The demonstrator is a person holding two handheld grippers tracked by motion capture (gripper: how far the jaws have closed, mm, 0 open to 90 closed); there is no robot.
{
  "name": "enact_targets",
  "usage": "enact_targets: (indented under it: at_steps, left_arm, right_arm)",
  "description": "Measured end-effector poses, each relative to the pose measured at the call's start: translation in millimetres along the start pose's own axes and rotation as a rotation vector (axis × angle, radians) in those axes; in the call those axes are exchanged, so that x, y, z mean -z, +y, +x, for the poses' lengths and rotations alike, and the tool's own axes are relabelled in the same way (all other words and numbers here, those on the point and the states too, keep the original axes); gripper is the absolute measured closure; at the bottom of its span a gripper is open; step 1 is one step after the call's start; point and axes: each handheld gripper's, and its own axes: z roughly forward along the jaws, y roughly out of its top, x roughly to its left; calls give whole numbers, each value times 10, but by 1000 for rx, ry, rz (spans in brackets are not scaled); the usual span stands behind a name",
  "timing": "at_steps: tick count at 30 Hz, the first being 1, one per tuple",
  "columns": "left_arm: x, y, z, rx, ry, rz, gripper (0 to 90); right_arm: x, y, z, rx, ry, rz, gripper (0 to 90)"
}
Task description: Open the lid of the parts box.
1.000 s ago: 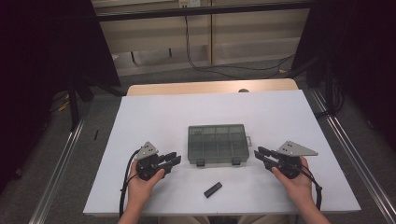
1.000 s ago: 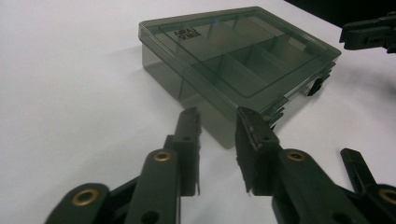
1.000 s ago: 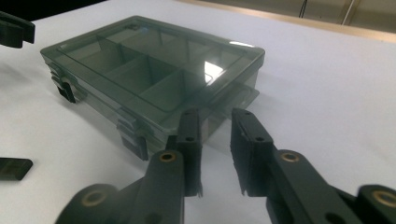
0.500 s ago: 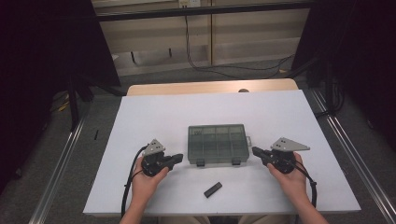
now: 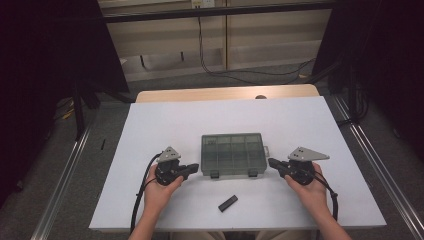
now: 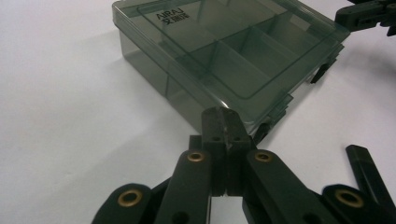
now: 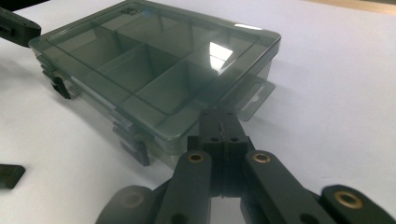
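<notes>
A smoky clear plastic organiser box (image 5: 232, 155) with its lid down lies at the middle of the white table (image 5: 210, 120); its inner compartments look empty (image 6: 224, 51) (image 7: 144, 65). My left gripper (image 5: 196, 169) is shut, empty, tips close to the box's front-left corner (image 6: 223, 122). My right gripper (image 5: 271, 162) is shut, empty, tips just off the box's front-right corner near its hanging tab (image 7: 219, 120). A small black bar (image 5: 228, 203) lies on the table in front of the box.
The box's two dark front latches (image 5: 215, 174) face the person. Bare white table surface lies behind and to both sides of the box. A wooden strip (image 5: 225, 93) runs along the far edge; metal rails (image 5: 372, 165) flank the table.
Both grippers have moved inward toward the box's front corners. The box and the black bar have stayed in place.
</notes>
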Motion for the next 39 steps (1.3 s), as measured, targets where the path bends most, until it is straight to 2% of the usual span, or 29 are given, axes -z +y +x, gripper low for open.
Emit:
enact_targets:
  at_steps: [5, 9, 25, 39]
  left_arm:
    - [-29, -2, -40, -11, -5, 9, 900]
    - [-34, -9, -34, -17, -8, 17, 900]
    - [-32, -14, -56, -37, 7, 14, 900]
    - [-47, -48, -76, -70, 1, 79, 900]
  right_arm:
    - [25, -5, 24, 11, 20, 9, 900]
    - [25, -5, 31, 27, 18, 24, 900]
    - [-21, -42, 29, 33, 32, 91, 900]
    - [-20, -69, 33, 37, 44, 106, 900]
